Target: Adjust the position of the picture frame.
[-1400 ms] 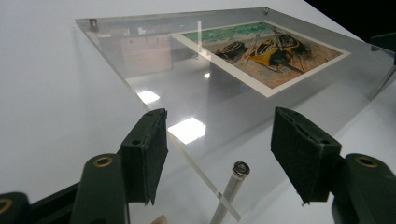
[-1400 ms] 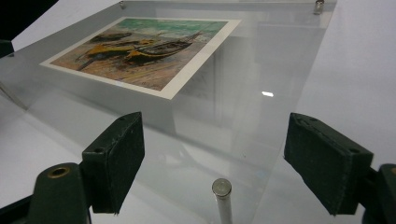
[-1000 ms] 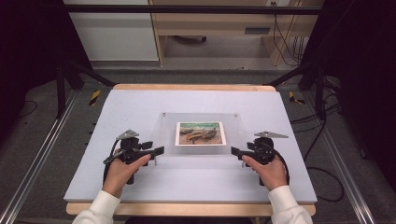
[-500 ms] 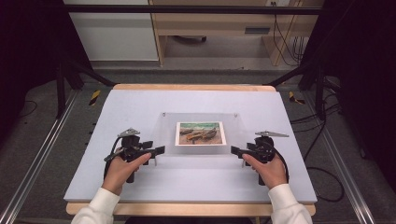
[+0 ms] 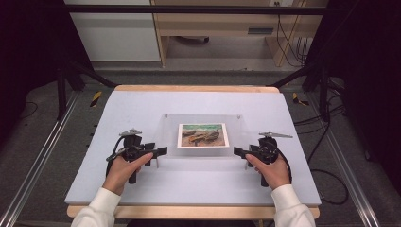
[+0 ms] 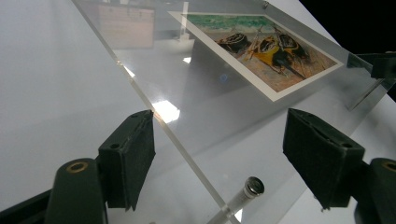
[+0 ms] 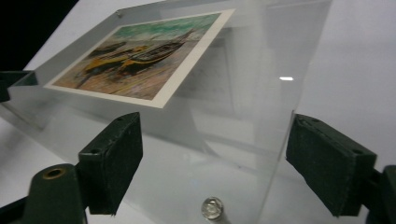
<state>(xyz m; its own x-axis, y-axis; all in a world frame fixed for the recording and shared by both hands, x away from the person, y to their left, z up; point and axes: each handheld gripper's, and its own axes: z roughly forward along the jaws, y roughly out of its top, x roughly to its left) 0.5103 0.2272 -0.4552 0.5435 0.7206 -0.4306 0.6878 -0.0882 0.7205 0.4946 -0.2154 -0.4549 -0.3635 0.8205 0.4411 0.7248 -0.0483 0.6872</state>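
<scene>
A clear acrylic frame [image 5: 203, 135] lies flat on the white table top [image 5: 198, 106], with a picture of beached boats [image 5: 203, 135] inside it. My left gripper [image 5: 158, 152] stands open at the frame's near left corner. In the left gripper view the frame's edge [image 6: 187, 154] and a metal corner post [image 6: 247, 191] lie between the open pads [image 6: 128, 156]. My right gripper [image 5: 239, 152] stands open at the near right corner. In the right gripper view the frame's corner [image 7: 261, 140] and its post [image 7: 212, 206] sit between the jaws, and the picture [image 7: 140, 56] lies farther off.
The table's wooden rim [image 5: 194, 211] runs along the near edge. Metal rails [image 5: 33, 170] flank the table on the floor. A pale cabinet [image 5: 113, 33] and a wooden desk [image 5: 222, 23] stand beyond the far edge. Cables [image 5: 326, 142] trail on the right.
Both grippers have crept a little inward toward the frame's near corners. The frame has not moved.
</scene>
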